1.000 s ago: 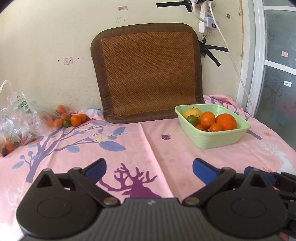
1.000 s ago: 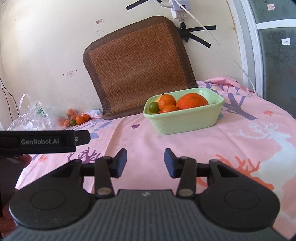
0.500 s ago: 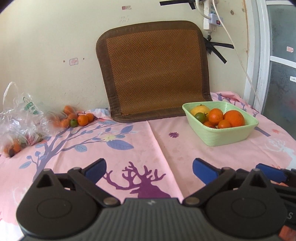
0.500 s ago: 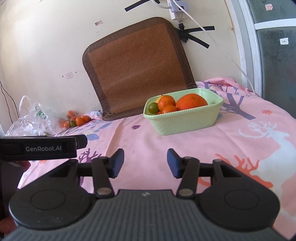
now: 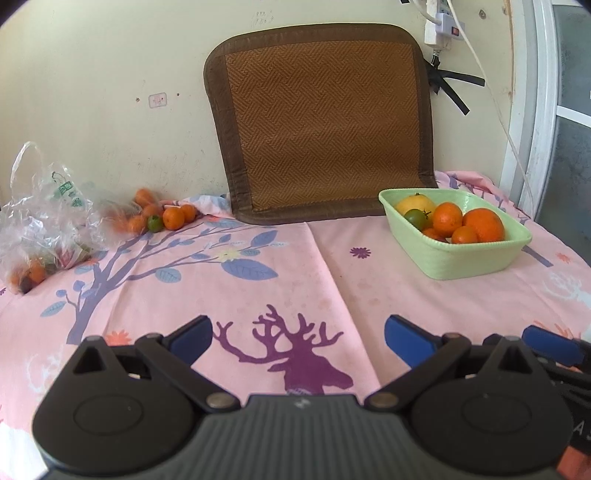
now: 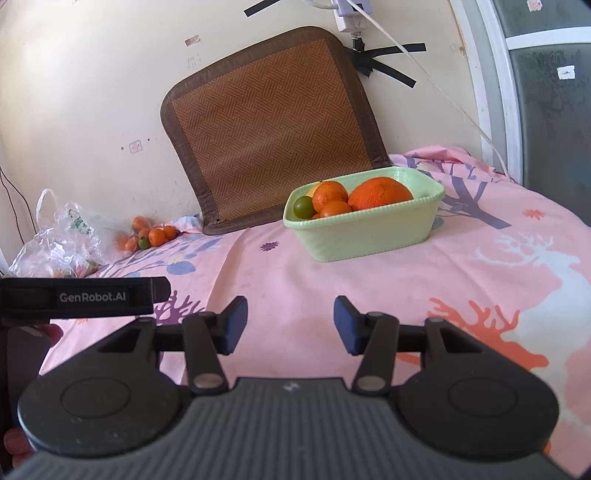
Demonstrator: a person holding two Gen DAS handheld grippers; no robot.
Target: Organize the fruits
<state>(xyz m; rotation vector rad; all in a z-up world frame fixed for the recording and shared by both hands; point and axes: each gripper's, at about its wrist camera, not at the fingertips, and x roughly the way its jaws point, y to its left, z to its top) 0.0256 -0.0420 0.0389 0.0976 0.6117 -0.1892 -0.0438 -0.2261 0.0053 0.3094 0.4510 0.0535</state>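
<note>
Black ribbed bodies on left gripper (image 5: 298,334) and right gripper (image 6: 290,325), blue fingertip pads (image 6: 343,319), silver pivot screws, white "GenRobot.AI" lettering.

This is a home, prob. a plain living room or bedroom corner. The surface is covered w/ a pink printed cloth (image 5: 280,266) showing trees, leaves and deer, like a bedsheet. A woven brown seat mat (image 5: 325,122) leans on a cream wall (image 5: 92,74) that has marks and small stickers. A white power strip (image 6: 351,14) w/ cable hangs on the wall, fixed w/ black tape. At the right is a white-framed door or window w/ frosted glass (image 6: 546,110). A green plastic basket (image 6: 369,236) holds oranges, and a thin plastic shopping bag (image 5: 44,214) lies near loose small fruits (image 5: 162,218). All of it is household stuff.
</note>
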